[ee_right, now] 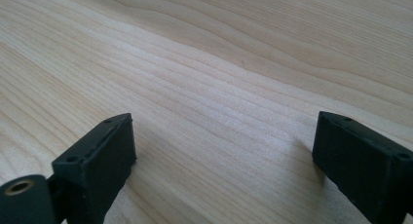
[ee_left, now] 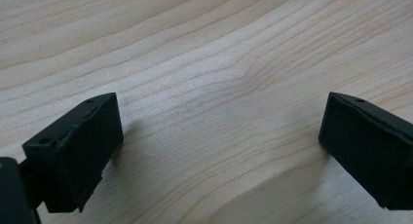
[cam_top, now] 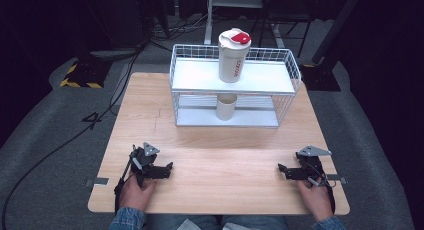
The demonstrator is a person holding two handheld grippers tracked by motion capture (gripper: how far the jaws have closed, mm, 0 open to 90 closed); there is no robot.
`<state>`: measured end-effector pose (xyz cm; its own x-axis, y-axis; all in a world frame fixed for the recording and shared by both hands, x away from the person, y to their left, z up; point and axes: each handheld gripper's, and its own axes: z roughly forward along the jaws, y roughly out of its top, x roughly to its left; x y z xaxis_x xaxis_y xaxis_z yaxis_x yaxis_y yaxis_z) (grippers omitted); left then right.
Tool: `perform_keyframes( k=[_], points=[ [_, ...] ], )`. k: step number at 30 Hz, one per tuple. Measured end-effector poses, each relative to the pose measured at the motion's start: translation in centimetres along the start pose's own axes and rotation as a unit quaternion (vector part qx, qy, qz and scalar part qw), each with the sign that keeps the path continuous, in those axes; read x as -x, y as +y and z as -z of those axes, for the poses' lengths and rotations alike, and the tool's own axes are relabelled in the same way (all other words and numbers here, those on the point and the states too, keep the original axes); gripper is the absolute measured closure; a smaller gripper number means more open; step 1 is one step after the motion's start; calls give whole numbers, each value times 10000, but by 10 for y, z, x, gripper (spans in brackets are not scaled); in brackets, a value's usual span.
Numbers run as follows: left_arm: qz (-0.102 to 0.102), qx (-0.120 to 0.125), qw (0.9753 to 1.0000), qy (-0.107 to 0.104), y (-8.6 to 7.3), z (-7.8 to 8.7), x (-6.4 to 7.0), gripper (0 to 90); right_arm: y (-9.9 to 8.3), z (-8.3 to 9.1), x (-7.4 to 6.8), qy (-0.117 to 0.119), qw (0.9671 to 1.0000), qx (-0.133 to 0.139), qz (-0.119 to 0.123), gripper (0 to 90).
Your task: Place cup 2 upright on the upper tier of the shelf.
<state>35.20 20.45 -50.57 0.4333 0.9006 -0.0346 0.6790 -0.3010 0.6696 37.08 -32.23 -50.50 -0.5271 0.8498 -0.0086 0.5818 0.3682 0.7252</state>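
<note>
High view: left tool rests on table near front-left, jaws spread, empty. Shaker bottle stands upright on top shelf of wire rack at table's back; small cup on lower shelf beneath. Right tool front-right, spread, empty. Risks: bottle tall, top-heavy, so off-centre pinch may tip it; rack rim may snag jaw on reach-in.

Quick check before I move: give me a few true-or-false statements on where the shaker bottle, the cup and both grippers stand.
1. The shaker bottle stands upright on the wire rack's top shelf. True.
2. The cup sits on the top shelf. False: it is on the lower shelf, under the bottle.
3. The left gripper holds the bottle. False: it is open, low over the table.
4. The right gripper is open. True.
</note>
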Motion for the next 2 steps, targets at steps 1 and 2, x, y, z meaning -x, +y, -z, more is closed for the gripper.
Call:
perform_keyframes(
  k=[1,2],
  points=[
    [-6,0,10000,-6,0,0,0,28,0,0,0,-1,10000,-1,-3,84],
    [-7,-1,10000,-5,0,0,0,28,0,0,0,-2,10000,-6,-8,82]
  ],
)
